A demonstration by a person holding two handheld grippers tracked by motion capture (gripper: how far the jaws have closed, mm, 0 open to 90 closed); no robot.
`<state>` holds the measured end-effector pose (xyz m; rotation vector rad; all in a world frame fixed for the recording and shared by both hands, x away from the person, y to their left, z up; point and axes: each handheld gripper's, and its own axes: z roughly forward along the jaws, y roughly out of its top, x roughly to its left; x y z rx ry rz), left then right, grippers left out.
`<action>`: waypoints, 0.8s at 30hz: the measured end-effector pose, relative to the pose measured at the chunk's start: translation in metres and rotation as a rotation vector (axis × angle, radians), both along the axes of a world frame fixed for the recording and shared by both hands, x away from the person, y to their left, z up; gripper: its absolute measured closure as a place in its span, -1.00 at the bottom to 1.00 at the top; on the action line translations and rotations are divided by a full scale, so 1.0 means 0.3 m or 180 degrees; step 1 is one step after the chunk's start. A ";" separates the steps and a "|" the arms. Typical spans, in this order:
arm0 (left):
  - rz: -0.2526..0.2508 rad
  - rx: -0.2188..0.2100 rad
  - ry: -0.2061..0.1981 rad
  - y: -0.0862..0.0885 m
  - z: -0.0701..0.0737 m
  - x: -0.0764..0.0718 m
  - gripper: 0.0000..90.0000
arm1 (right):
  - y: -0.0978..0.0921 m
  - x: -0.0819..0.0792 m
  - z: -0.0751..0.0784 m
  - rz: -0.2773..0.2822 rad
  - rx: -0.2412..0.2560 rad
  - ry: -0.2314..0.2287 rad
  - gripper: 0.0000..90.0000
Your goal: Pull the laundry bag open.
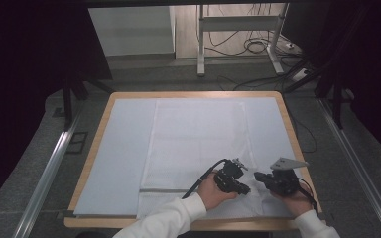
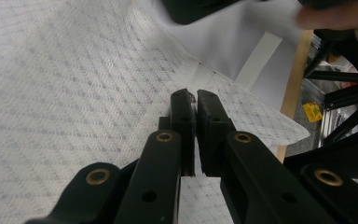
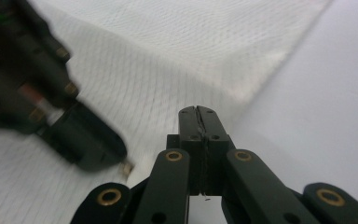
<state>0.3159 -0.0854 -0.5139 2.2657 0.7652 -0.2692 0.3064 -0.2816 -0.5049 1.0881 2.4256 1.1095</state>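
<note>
Two hand-held grippers meet at the near right corner of a white mesh cloth [image 1: 198, 144] spread on a table.

From the high view, the cloth lies flat on a pale blue sheet [image 1: 119, 153] that covers a wooden-edged table [image 1: 92, 158], with its far edge near the table's far side and its near edge close to the person. The left gripper [image 1: 244, 189] and right gripper [image 1: 258, 176] sit close together over the cloth's near right part, each held by a hand in a white sleeve [image 1: 166, 220]. In the left gripper view, the left gripper's [image 2: 195, 95] jaws stand almost together with a thin gap, just above the cloth [image 2: 74, 93]; whether they pinch it cannot be told. In the right gripper view, the right gripper's [image 3: 198, 111] jaws are pressed fully together near the cloth's edge [image 3: 168, 70], and a hold on the fabric cannot be told.
</note>
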 end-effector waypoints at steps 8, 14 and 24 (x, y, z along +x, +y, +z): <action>0.0013 -0.0015 0.0007 0.001 -0.004 0.000 0.94 | 0.073 0.046 -0.038 0.0067 -0.0301 0.0076 0.98; 0.0020 0.0006 0.0013 0.004 -0.006 -0.001 0.94 | 0.069 0.046 -0.052 0.0017 -0.0270 0.0081 0.99; 0.0033 -0.0002 0.0033 0.019 -0.015 0.000 0.94 | 0.067 0.044 -0.055 0.0055 -0.0278 0.0052 0.99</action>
